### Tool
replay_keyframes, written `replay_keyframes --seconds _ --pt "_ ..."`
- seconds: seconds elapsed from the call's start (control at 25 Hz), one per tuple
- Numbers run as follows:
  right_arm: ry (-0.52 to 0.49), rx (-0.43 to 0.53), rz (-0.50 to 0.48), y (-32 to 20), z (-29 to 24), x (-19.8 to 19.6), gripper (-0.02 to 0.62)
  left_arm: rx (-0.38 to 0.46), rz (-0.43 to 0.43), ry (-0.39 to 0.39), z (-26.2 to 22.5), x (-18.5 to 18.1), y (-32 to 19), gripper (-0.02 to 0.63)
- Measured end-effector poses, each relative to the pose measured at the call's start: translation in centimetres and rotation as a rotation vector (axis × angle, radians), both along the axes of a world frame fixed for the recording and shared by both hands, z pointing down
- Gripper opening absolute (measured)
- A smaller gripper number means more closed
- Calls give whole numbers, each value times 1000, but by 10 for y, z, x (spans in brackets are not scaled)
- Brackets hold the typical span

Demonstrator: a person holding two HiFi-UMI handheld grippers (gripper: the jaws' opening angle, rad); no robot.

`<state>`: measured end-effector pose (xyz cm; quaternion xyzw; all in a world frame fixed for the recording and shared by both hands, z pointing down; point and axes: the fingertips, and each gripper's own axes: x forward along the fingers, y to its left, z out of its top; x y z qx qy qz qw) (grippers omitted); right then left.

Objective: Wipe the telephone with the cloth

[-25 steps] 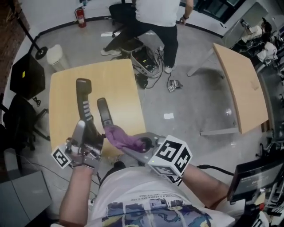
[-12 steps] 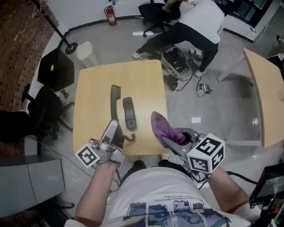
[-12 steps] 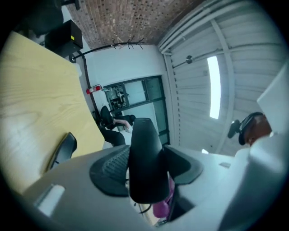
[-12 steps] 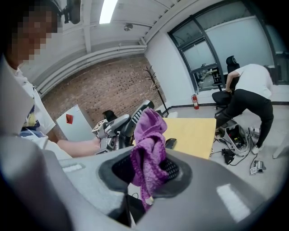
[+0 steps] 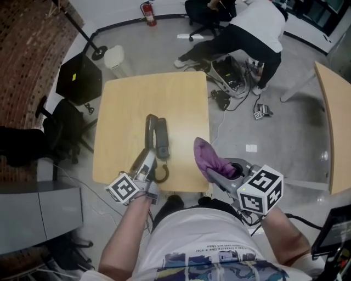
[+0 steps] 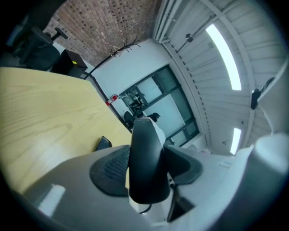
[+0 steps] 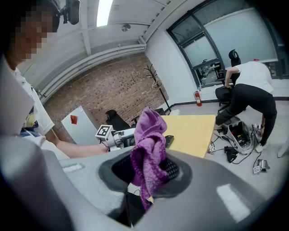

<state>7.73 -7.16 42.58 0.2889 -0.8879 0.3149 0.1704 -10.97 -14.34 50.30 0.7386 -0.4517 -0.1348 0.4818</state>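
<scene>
While the telephone (image 5: 161,137) is black, the cloth (image 5: 207,158) is crumpled purple.

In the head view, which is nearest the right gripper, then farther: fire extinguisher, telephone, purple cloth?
1. purple cloth, held in the right gripper.
2. telephone, leftward on the table.
3. fire extinguisher, by the far wall.

you're in an open office or lab workroom: a brick wall (image 7: 113,85), tall glazed partitions (image 7: 226,40) and a polished grey floor (image 5: 274,131). your pale wood table (image 5: 137,93) has a second table (image 5: 335,121) well apart. there's an office chair (image 5: 63,131), a fire extinguisher (image 5: 148,12) and cabled electronics (image 5: 233,71) by a bent-over person (image 5: 252,27).
</scene>
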Motion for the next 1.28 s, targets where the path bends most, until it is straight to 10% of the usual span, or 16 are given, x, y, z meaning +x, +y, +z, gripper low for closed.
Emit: replay_keyframes --seconds 0.64,1.28 --pt "8 -34 -85 6 10 23 84 -72 -62 -456 68 9 -26 247" --pt "28 -50 -78 14 13 47 84 -128 -60 -722 112 10 -46 247"
